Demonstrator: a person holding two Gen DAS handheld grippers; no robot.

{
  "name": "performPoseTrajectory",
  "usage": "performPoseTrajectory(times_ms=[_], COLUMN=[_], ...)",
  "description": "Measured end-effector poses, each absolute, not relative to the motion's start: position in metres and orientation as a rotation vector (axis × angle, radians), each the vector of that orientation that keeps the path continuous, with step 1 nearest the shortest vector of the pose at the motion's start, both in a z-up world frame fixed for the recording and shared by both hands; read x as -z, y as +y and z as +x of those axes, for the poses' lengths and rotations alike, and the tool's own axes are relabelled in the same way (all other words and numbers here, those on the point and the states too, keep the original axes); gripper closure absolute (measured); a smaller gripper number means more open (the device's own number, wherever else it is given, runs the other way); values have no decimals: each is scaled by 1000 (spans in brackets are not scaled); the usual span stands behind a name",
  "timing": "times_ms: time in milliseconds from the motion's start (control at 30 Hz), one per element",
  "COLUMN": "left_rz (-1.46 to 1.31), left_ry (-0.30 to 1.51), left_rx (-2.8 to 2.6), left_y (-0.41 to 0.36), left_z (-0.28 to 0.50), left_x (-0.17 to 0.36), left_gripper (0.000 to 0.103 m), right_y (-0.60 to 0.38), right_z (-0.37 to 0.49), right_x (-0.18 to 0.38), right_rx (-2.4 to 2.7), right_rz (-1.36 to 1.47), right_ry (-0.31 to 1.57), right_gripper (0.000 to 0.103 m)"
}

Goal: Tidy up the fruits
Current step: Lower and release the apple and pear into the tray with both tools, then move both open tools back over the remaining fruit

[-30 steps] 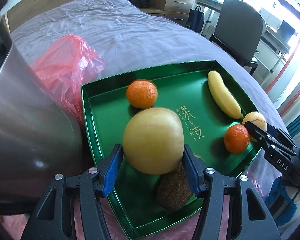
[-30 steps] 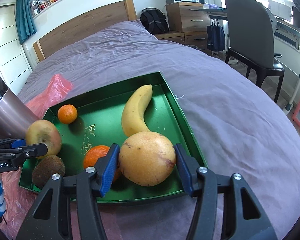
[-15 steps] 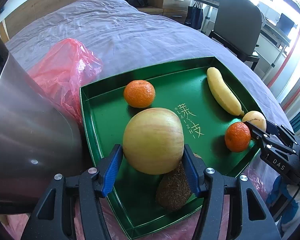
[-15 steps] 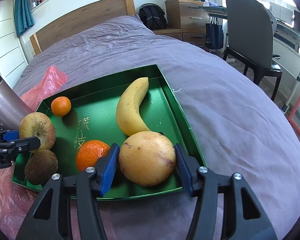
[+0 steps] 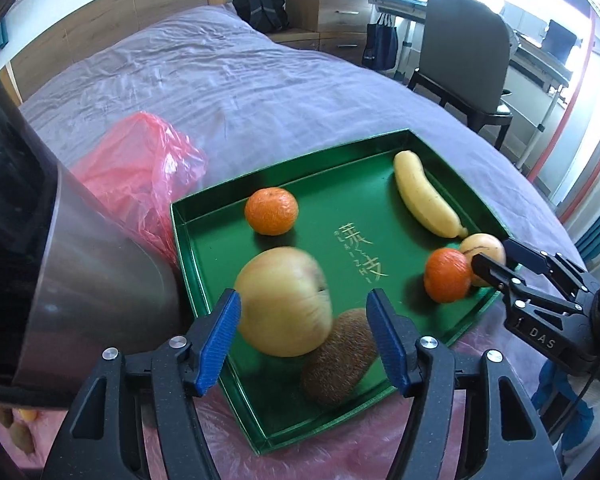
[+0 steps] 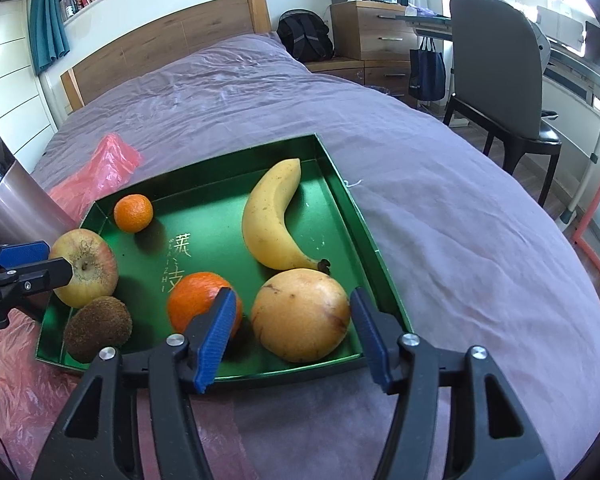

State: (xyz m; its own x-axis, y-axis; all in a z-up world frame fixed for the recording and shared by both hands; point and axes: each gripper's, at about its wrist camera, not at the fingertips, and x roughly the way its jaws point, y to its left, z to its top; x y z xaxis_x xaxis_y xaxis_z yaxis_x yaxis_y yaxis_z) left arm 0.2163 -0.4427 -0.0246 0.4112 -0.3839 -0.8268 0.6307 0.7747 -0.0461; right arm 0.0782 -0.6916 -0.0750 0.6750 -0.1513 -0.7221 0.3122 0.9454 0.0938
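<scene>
On the bed, a green tray carries all the fruit. The left hand-held gripper stands wide, its pads either side of the apple at the tray's near-left corner, with a gap showing on the right side; a kiwi lies touching the apple, just nearer. The right hand-held gripper is likewise spread wide around the yellow pear at the near-right corner, not gripping it. An orange sits just left of it, and the banana runs near-to-far beyond.

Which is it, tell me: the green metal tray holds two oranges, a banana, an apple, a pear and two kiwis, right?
Wrong: the green metal tray holds only one brown fuzzy kiwi; the right wrist view shows it. Rest stands.
</scene>
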Motion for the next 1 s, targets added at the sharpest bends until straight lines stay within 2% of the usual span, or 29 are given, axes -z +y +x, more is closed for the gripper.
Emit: performPoseTrajectory(times_ms=[67, 567, 1000], left_rz=[295, 335, 304], left_ry=[938, 884, 906], left_rx=[664, 742, 659], left_y=[-441, -387, -303], left_z=[209, 136, 90], left_x=[18, -23, -23], left_gripper=[43, 42, 42], right_y=[-689, -651, -600], right_z=[73, 14, -29], right_x=[69, 22, 1], right_rx=[264, 260, 213], right_rz=[217, 232, 229], right_ry=[778, 727, 742], right_gripper=[0, 0, 0])
